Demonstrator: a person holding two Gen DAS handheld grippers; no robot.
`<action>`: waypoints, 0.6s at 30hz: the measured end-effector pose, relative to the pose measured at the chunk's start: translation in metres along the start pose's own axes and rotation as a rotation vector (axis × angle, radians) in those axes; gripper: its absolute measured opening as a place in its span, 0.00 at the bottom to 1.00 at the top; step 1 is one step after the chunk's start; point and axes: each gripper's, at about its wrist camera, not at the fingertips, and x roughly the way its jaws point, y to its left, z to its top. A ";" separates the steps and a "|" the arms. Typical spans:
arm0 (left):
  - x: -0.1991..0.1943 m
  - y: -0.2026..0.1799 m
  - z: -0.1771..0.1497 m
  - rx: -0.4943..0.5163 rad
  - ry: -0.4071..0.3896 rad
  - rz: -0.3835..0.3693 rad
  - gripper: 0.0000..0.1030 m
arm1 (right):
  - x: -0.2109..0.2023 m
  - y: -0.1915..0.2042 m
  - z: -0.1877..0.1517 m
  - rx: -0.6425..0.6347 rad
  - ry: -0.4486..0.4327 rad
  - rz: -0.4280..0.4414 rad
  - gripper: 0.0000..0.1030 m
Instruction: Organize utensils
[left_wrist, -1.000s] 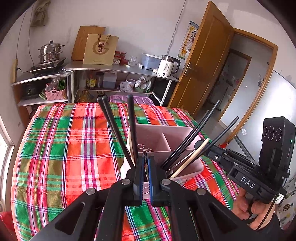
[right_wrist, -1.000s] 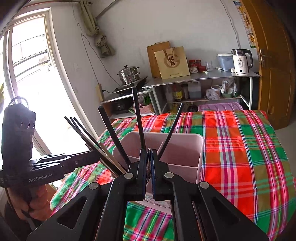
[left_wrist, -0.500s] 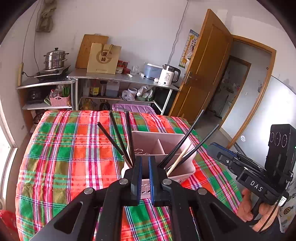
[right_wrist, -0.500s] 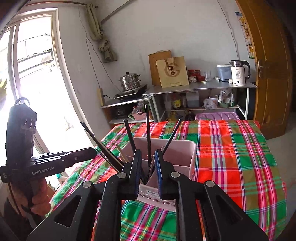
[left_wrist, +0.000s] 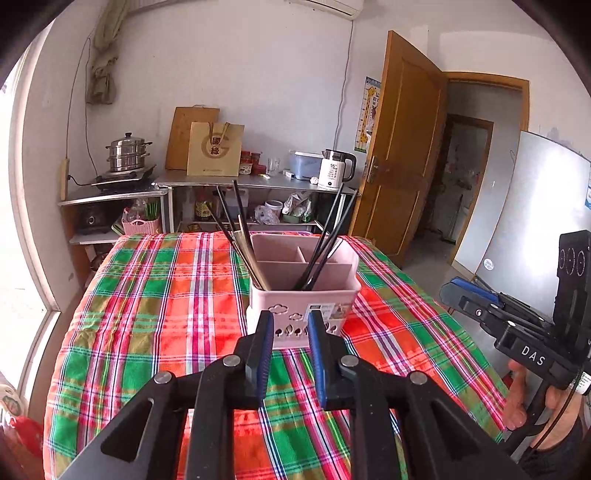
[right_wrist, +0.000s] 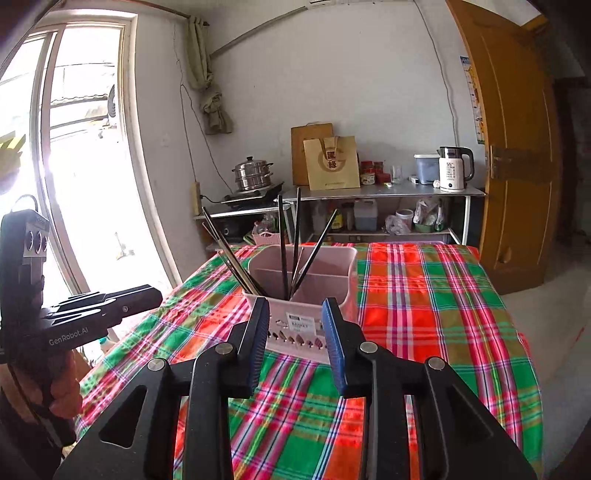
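A pink compartment basket (left_wrist: 303, 295) stands on the plaid tablecloth (left_wrist: 155, 295). Black chopsticks (left_wrist: 325, 243) and a few wooden ones lean in its near compartments. My left gripper (left_wrist: 290, 321) hangs just short of the basket's front wall; its jaws are opening, with nothing between them. In the right wrist view the same basket (right_wrist: 314, 280) and chopsticks (right_wrist: 282, 251) sit ahead of my right gripper (right_wrist: 297, 310). Its jaws are opening wider, also with nothing between them. Each gripper shows in the other's view: the right gripper (left_wrist: 458, 295) and the left gripper (right_wrist: 147, 295).
Beyond the table's far edge a metal shelf (left_wrist: 255, 182) carries a kettle (left_wrist: 334, 170), a paper bag (left_wrist: 216, 149) and jars. A steamer pot (left_wrist: 127, 151) sits to its left. A window (right_wrist: 74, 147) is on the left side, an open wooden door (left_wrist: 402, 147) on the right.
Both grippers have drawn back from the basket and their jaws have parted. The chopsticks that stood at their tips stay leaning in the basket.
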 end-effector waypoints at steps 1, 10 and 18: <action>-0.004 -0.003 -0.007 0.004 -0.003 0.002 0.18 | -0.006 0.002 -0.006 -0.002 -0.004 -0.005 0.30; -0.028 -0.023 -0.066 -0.008 -0.005 0.037 0.18 | -0.040 0.023 -0.052 -0.036 -0.008 -0.058 0.30; -0.046 -0.024 -0.103 -0.023 -0.020 0.070 0.18 | -0.056 0.035 -0.091 -0.034 0.001 -0.088 0.31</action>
